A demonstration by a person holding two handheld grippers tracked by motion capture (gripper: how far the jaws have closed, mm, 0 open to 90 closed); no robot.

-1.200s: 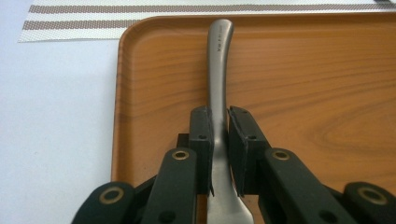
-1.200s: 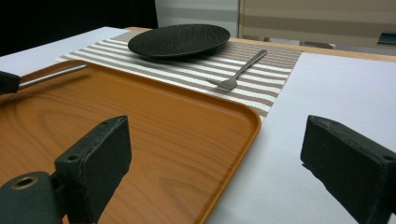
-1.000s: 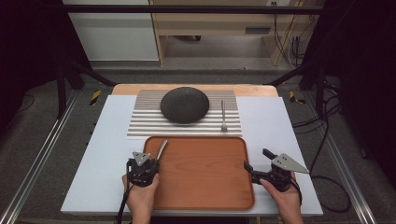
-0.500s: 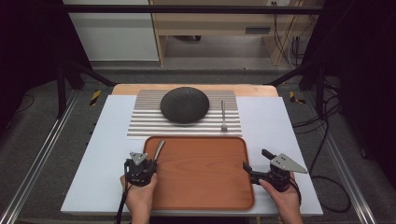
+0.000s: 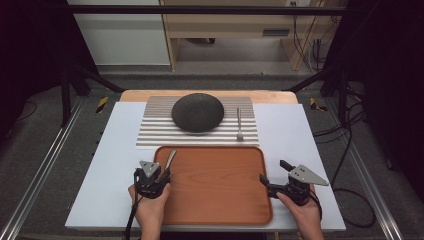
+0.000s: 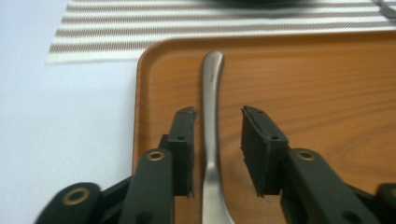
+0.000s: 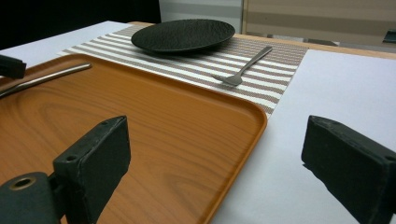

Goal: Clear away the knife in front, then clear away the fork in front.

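The left gripper [image 6: 217,135] has just been opening; its jaws stand apart on either side of a metal handle [image 6: 211,107], pads clear of it. The handle lies flat along the left edge of the tray [image 5: 215,210]. The right gripper [image 7: 224,163] is spread wide over the tray's right rim, holding nothing. Beyond lie a striped mat [image 5: 150,132], dark plate [image 5: 198,112] and fork [image 5: 239,125]. If the left gripper lifts off crookedly, a pad could catch the handle and nudge it against the rim.
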